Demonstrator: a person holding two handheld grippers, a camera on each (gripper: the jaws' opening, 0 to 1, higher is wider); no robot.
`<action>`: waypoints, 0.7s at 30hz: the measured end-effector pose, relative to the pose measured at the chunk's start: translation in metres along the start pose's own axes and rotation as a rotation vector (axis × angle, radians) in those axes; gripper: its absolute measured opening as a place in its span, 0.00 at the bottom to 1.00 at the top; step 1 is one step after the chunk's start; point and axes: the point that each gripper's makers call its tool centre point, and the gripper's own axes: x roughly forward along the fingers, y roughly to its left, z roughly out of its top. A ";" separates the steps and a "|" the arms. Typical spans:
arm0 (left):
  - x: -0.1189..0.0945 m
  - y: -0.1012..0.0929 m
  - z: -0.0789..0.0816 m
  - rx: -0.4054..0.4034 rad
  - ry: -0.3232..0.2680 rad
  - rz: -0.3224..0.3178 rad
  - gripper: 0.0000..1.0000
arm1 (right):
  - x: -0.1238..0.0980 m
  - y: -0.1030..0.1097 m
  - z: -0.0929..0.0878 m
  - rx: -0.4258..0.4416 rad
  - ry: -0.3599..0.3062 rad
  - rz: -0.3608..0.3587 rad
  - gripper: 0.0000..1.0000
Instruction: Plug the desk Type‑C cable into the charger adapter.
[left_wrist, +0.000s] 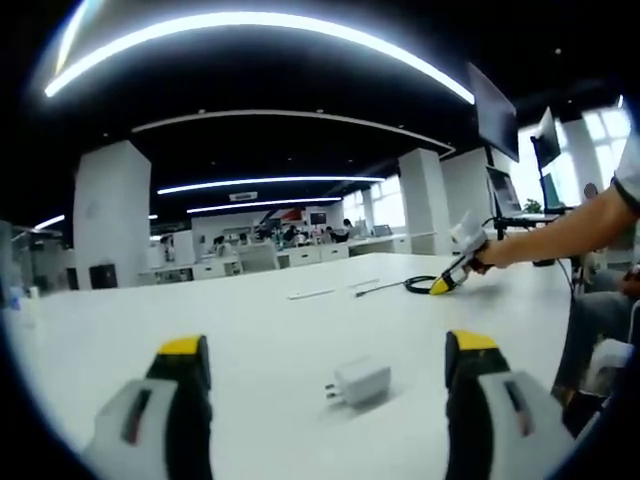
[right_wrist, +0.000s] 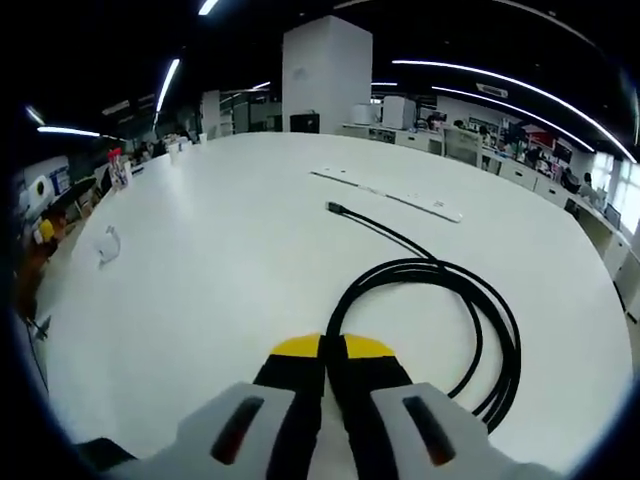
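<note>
Charger adapter (left_wrist: 358, 383) lies between my wide-open, empty left claw (left_wrist: 330, 365), ready for grabbing; right claw (right_wrist: 335, 350) pinches the coiled Type-C cable (right_wrist: 440, 320) on the bench (right_wrist: 230, 260).

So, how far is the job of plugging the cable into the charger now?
Early stage. The right gripper has its fingers shut on the black cable, near the coil. The left gripper is open, with the white charger adapter lying untouched on the table between its fingers. The cable's plug end lies free; picking up the adapter and plugging remain.
</note>
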 end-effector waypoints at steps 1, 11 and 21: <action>0.000 0.000 0.000 -0.001 0.001 0.001 0.98 | -0.001 0.001 -0.001 -0.001 0.002 0.002 0.04; -0.003 -0.001 0.002 0.007 -0.003 0.002 0.98 | -0.006 0.008 -0.005 -0.008 0.001 0.017 0.04; -0.004 -0.003 0.000 0.002 -0.003 -0.001 0.99 | -0.012 0.022 -0.005 -0.009 -0.002 0.042 0.04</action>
